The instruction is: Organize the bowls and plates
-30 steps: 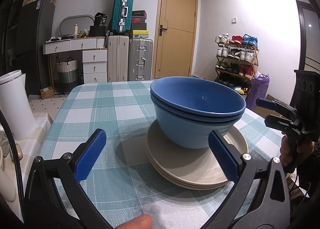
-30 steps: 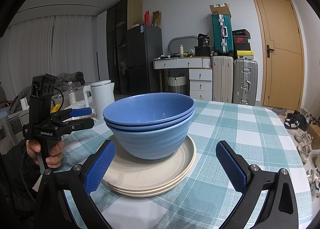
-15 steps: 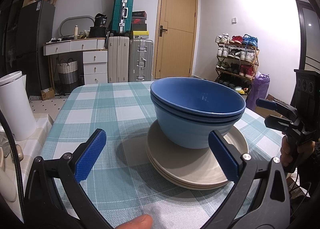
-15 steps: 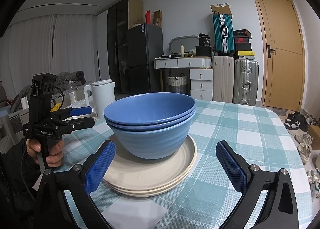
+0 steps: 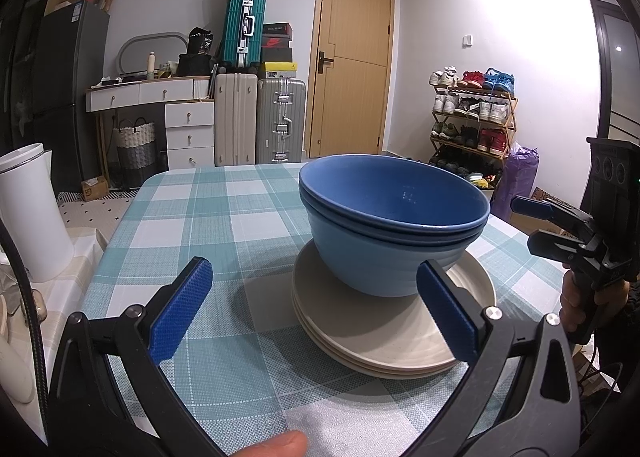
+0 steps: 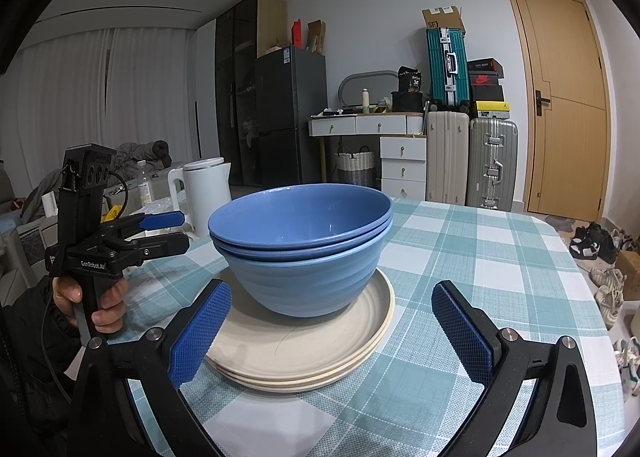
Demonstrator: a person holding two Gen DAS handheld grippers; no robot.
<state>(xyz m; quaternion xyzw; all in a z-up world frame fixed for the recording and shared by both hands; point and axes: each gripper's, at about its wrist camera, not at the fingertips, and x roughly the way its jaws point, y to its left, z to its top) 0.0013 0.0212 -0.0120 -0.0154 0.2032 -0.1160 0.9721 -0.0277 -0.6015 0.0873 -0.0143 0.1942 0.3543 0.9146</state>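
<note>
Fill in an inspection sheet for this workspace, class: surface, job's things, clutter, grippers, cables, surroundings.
Surface: table under a teal-and-white checked cloth.
Job's things: blue bowls nested, standing on stacked beige plates.
Clutter: nothing seen on the cloth beside the stack.
Grippers: left gripper open, empty; right gripper open, empty; both short of the stack.
Cables: black cable beside the left gripper.
Surroundings: white kettle off the table's edge, suitcases, wooden door, shoe rack, fridge.
</note>
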